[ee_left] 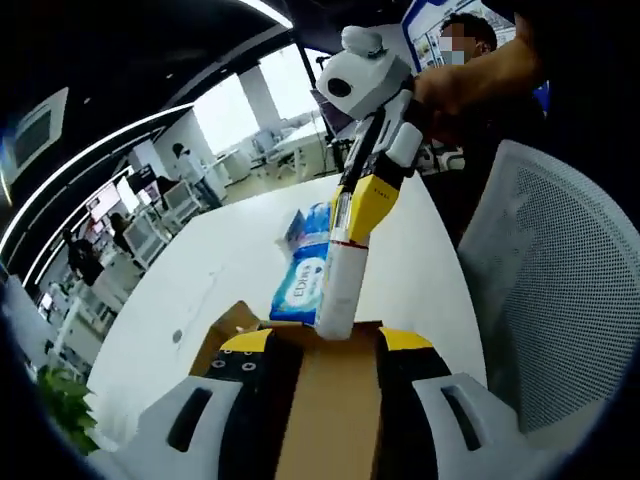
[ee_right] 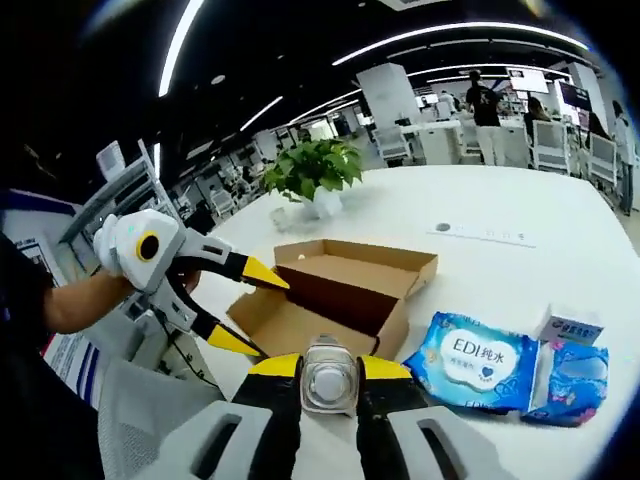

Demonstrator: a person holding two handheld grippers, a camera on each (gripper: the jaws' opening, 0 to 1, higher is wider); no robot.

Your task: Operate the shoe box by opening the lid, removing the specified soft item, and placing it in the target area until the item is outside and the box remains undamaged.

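In the right gripper view, the left gripper (ee_right: pixel 250 310) enters to the left of the open brown cardboard shoe box (ee_right: pixel 345 285). Its yellow-tipped fingers (ee_right: pixel 262 273) are spread wide, straddling the box's left end. Whether they press on the cardboard cannot be told.

The box rests on the white surface (ee_right: pixel 500 215) with its lid raised.

The right gripper (ee_right: pixel 328 375) is at the near edge of the box. Its fingers are closed on the translucent white cylindrical item (ee_right: pixel 328 380). In the left gripper view, the item (ee_left: pixel 340 285) hangs end-down from the right gripper (ee_left: pixel 345 270), its long axis in line with the fingers and its lower end at the box rim (ee_left: pixel 330 335).

The item appears already lifted out. A flat blue wet-wipe pack (ee_right: pixel 478 362) lies right of the box, and a small white carton (ee_right: pixel 570 324) lies beyond it. The placing move probably runs away from the box, with the right gripper carrying.
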